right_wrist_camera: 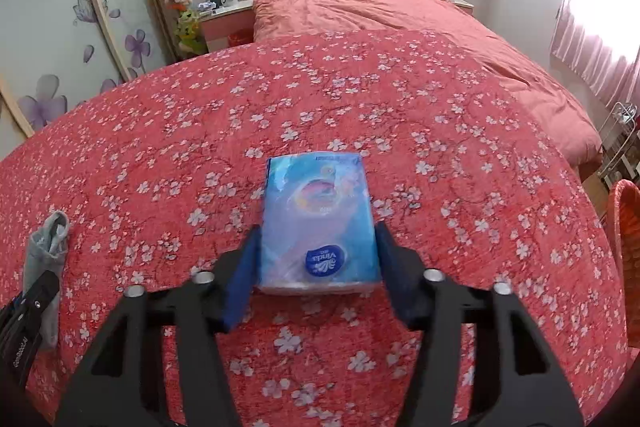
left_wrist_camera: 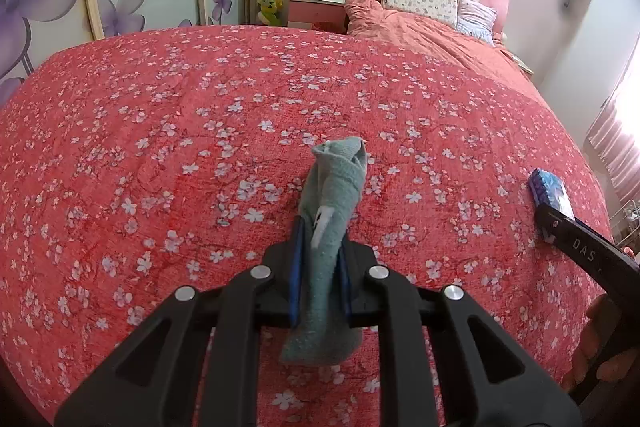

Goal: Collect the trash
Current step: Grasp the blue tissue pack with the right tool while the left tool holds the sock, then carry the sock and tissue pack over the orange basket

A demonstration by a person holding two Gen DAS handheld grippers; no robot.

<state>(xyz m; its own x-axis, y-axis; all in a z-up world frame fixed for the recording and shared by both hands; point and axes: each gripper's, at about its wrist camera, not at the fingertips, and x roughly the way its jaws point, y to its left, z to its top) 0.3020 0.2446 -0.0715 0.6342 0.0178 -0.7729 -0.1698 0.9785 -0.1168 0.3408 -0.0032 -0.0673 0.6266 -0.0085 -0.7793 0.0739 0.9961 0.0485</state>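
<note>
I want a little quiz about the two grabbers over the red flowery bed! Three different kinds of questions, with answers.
1. True or false: the left gripper holds a green sock.
2. What does the right gripper hold? A) a mug B) a blue tissue pack C) a pillow
3. Fill in: both items are above the red ____ with white blossoms.

Key
1. True; its jaws are shut on the sock.
2. B; the pack sits between the jaws.
3. Bedspread.
</note>
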